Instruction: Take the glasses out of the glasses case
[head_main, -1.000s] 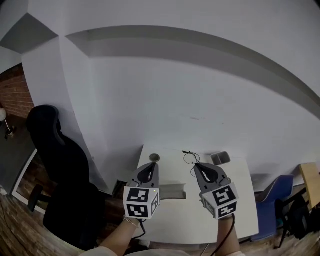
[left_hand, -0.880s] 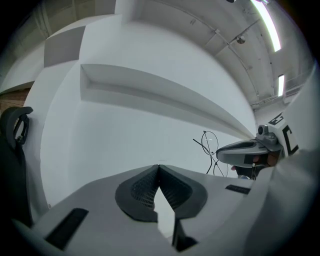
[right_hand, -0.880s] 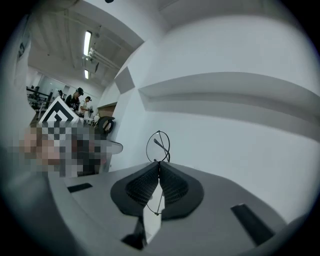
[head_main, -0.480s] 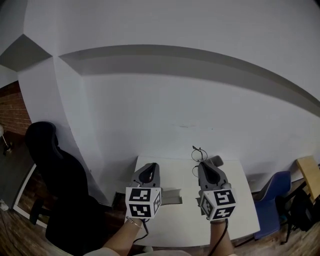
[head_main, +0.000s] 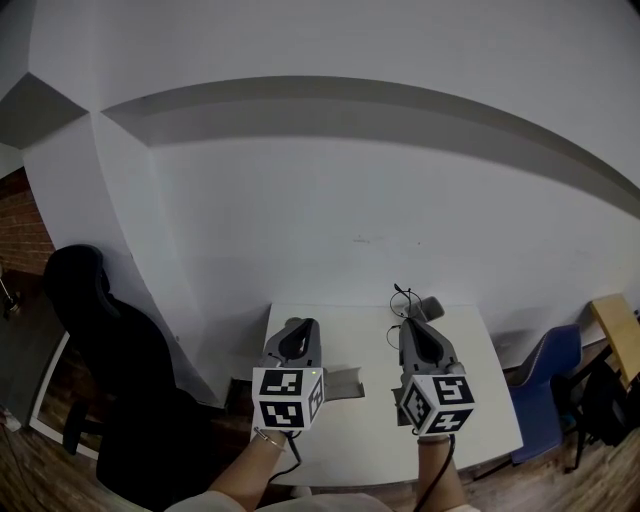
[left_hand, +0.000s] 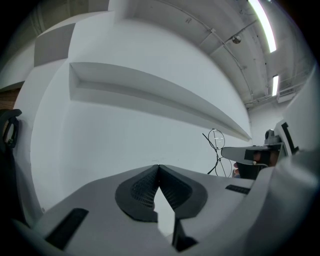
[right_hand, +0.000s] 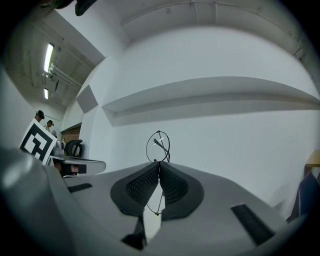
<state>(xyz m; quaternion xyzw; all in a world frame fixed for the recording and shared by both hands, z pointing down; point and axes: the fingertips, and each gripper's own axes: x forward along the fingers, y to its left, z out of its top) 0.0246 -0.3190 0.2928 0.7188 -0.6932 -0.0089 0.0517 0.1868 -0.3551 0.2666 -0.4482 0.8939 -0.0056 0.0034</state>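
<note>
Clamping the glasses (right_hand: 158, 146) by the frame, the right gripper (right_hand: 159, 163) has its jaws pressed together. Left of the glasses, the left gripper (left_hand: 158, 166) is closed on nothing.

Right gripper (head_main: 409, 324) holds glasses (head_main: 402, 299) above white table (head_main: 350, 335); left gripper (head_main: 299, 328) alongside — black chair (head_main: 110, 330) at left.
</note>
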